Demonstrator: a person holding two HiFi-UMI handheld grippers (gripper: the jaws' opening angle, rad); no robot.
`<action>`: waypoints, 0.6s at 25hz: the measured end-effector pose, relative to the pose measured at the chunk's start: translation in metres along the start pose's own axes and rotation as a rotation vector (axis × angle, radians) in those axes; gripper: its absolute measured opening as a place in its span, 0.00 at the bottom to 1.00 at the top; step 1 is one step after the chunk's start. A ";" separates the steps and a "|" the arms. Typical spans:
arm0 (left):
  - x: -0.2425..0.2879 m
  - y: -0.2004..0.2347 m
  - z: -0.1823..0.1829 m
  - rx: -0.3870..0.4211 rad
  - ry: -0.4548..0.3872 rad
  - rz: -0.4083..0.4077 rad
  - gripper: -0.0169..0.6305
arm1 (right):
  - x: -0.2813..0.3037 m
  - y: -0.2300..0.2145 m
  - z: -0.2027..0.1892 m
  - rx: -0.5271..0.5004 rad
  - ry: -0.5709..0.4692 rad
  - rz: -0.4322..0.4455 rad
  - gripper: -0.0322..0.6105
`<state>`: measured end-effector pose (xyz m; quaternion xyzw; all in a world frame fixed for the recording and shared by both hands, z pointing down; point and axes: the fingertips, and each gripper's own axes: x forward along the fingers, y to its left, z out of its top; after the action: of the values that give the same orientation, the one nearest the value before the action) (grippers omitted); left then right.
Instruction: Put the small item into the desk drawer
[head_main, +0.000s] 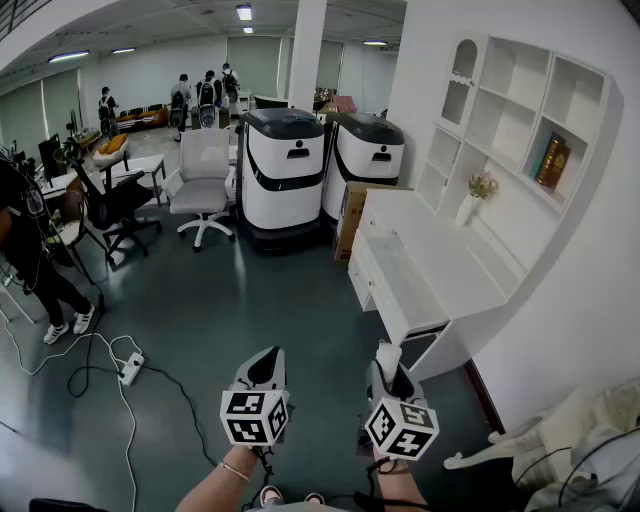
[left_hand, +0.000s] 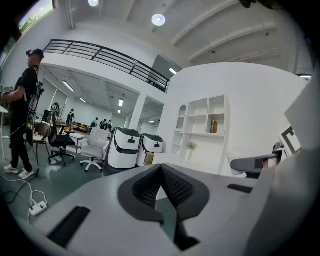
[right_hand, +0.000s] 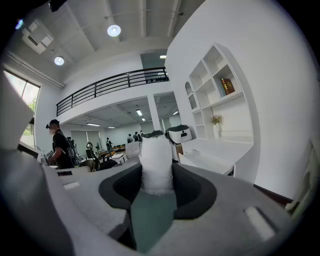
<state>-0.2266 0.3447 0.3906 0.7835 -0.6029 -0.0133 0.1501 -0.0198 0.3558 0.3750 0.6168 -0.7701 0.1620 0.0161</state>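
Two grippers: the left gripper (head_main: 266, 362) and the right gripper (head_main: 391, 374) are held side by side over the dark green floor (head_main: 250, 300), each with a marker cube at the person's end.
Task item: a small white item (right_hand: 156, 159), roughly a short upright cylinder; its upper part is smooth, its lower part looks crinkled or fibrous.
Item's place: it is clamped between the right gripper's dark pads, its top standing above them. It is in the air and apart from the desk.
Right tongs: set wide and gripping the small white item from both sides.
Left tongs: drawn together so the ribbed pads meet in a point, with nothing between them.
Desk drawer (head_main: 398, 288): white, pulled out from the white desk (head_main: 450, 255), its inside bare where it shows; it lies ahead and to the right of the grippers.
Shelf unit (head_main: 520, 110): white, fixed above the desk, with a brown book (head_main: 552, 161) in one compartment. A white vase with flowers (head_main: 473, 198) stands on the desk below.
Writing: the book's cover carries gilt print too small to read; the marker cubes (head_main: 254, 416) bear black-and-white square patterns only.
Nearby: two white-and-black service robots (head_main: 283, 165) stand beside the desk, and a white office chair (head_main: 203, 185) is just left of them.
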 end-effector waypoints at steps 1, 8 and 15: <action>-0.001 0.001 0.000 0.002 0.001 0.001 0.02 | 0.000 0.001 -0.001 -0.001 0.002 0.001 0.33; -0.006 0.008 -0.004 -0.002 0.005 0.006 0.02 | -0.001 0.010 -0.004 -0.015 0.010 0.007 0.33; -0.007 0.022 0.000 0.010 0.000 -0.006 0.02 | 0.006 0.032 -0.008 0.010 -0.006 0.046 0.33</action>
<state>-0.2490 0.3464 0.3948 0.7859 -0.6008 -0.0106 0.1461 -0.0535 0.3585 0.3764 0.5996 -0.7832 0.1642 0.0072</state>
